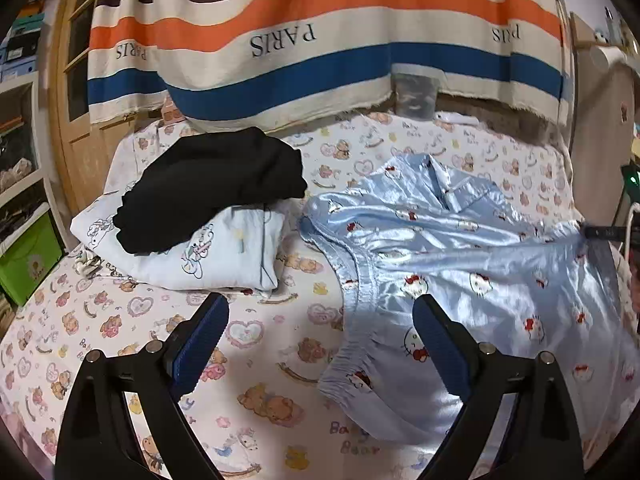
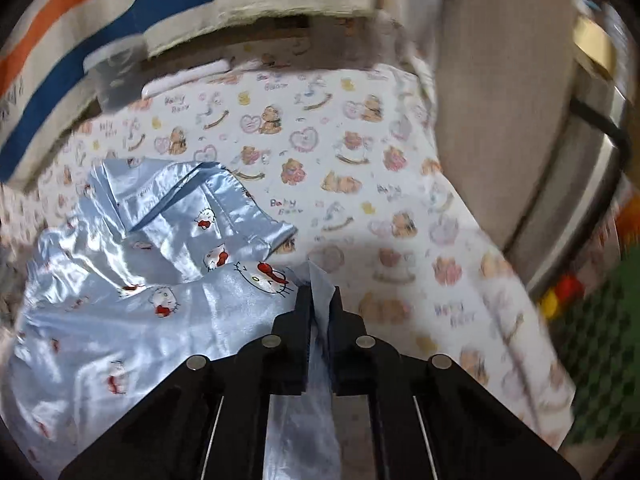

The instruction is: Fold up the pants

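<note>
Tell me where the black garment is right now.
In the left wrist view the black garment sits upper left on the bed, atop a folded white printed garment, left of the blue satin pants.

pants [image 1: 460,264]: 1 | folded garments [image 1: 208,216]: 2, perhaps more beneath | grippers: 2 — left gripper [image 1: 320,344], right gripper [image 2: 320,292]

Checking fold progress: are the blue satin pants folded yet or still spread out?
Spread out and rumpled: the pants lie loosely across the bed, one edge pinched in the right gripper.
</note>
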